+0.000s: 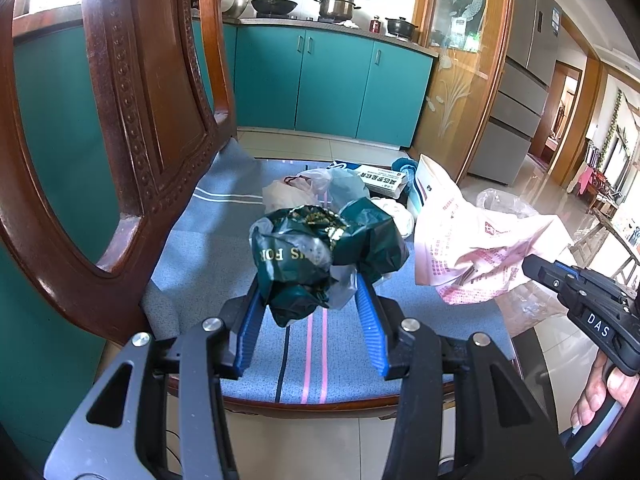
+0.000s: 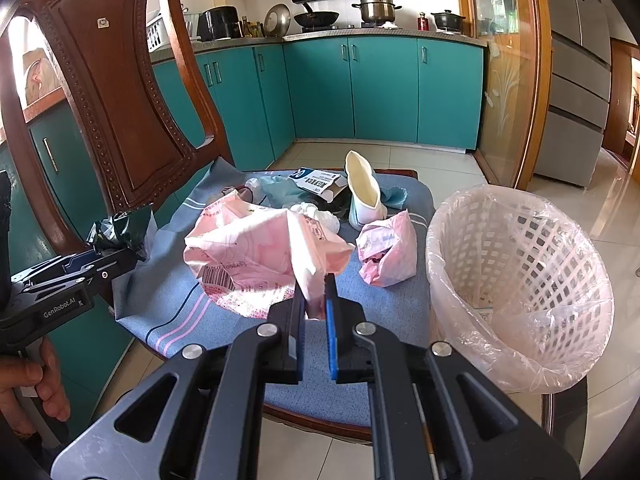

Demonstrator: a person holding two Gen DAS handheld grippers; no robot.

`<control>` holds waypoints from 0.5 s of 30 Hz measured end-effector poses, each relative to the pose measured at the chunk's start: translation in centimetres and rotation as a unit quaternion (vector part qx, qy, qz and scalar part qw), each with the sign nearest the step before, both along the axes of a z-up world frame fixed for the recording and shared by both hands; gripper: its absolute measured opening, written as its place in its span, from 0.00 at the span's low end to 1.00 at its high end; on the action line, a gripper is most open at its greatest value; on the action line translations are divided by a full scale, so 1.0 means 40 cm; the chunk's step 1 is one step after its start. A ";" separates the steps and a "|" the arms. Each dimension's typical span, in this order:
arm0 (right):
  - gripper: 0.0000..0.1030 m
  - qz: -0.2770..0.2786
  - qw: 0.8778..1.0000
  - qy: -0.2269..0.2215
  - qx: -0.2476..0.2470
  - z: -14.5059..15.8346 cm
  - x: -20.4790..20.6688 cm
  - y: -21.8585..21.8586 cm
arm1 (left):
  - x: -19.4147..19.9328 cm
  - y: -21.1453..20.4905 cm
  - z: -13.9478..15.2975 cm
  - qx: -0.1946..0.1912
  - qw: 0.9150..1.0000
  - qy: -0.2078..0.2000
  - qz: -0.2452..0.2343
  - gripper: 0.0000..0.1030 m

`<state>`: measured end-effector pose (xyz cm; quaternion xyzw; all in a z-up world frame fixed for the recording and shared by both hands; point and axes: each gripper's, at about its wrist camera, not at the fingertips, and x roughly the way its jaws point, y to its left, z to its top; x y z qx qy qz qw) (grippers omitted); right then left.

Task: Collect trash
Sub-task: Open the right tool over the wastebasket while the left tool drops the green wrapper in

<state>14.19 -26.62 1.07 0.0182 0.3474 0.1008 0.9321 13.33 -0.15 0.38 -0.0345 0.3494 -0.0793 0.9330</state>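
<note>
Trash is in both my hands now. My right gripper [image 2: 316, 292] has its jaws pressed tight on a pink paper bag [image 2: 256, 256], held up over the chair seat [image 2: 168, 300]. The lined white basket [image 2: 520, 280] stands just to the right of that bag, so this hand is the nearer one. My left gripper [image 1: 310, 300] has its jaws pinching a crumpled dark green bag [image 1: 320, 248], farther from the basket. More trash lies on the seat.
</note>
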 end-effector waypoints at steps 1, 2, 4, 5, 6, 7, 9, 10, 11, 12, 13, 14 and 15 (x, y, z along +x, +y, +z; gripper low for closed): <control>0.09 0.000 1.000 0.000 0.000 -0.001 0.000 -0.001 | 0.000 0.001 0.000 0.000 1.000 0.000 0.000 0.44; 0.09 0.000 1.000 0.000 0.000 -0.002 0.000 -0.001 | -0.001 0.000 -0.001 0.000 1.000 0.000 0.001 0.44; 0.09 0.001 1.000 0.000 0.000 -0.001 0.000 -0.001 | -0.001 0.001 0.000 0.000 1.000 0.000 0.001 0.45; 0.09 0.000 1.000 0.000 0.000 -0.001 0.000 -0.001 | -0.001 0.000 0.000 0.000 1.000 0.000 0.000 0.45; 0.09 0.000 1.000 0.000 0.000 0.000 0.000 -0.001 | 0.000 0.001 0.000 0.000 1.000 0.000 0.000 0.45; 0.09 0.000 1.000 -0.001 0.000 0.000 0.000 -0.003 | -0.001 0.000 0.000 0.000 1.000 0.000 0.000 0.45; 0.09 -0.008 1.000 -0.008 0.002 0.006 0.000 -0.015 | -0.002 0.000 -0.001 0.000 1.000 0.000 0.000 0.45; 0.09 -0.012 1.000 -0.012 0.002 0.010 0.000 -0.023 | -0.001 0.002 0.000 0.000 1.000 0.000 0.000 0.45; 0.09 -0.022 1.000 -0.019 0.001 0.018 0.001 -0.040 | -0.003 0.001 -0.001 0.000 1.000 0.000 0.000 0.45; 0.09 -0.031 0.999 -0.025 0.000 0.025 0.002 -0.053 | -0.004 0.003 -0.001 0.000 1.000 0.000 0.001 0.45; 0.09 -0.049 0.998 -0.036 -0.001 0.037 0.003 -0.082 | -0.005 0.003 -0.002 0.000 1.000 0.000 0.001 0.45; 0.09 -0.067 0.997 -0.044 -0.001 0.047 0.006 -0.111 | -0.005 0.003 -0.002 0.000 1.000 0.000 0.000 0.45; 0.09 -0.085 0.995 -0.051 0.001 0.057 0.009 -0.144 | -0.005 0.004 -0.002 0.001 1.000 0.000 0.000 0.45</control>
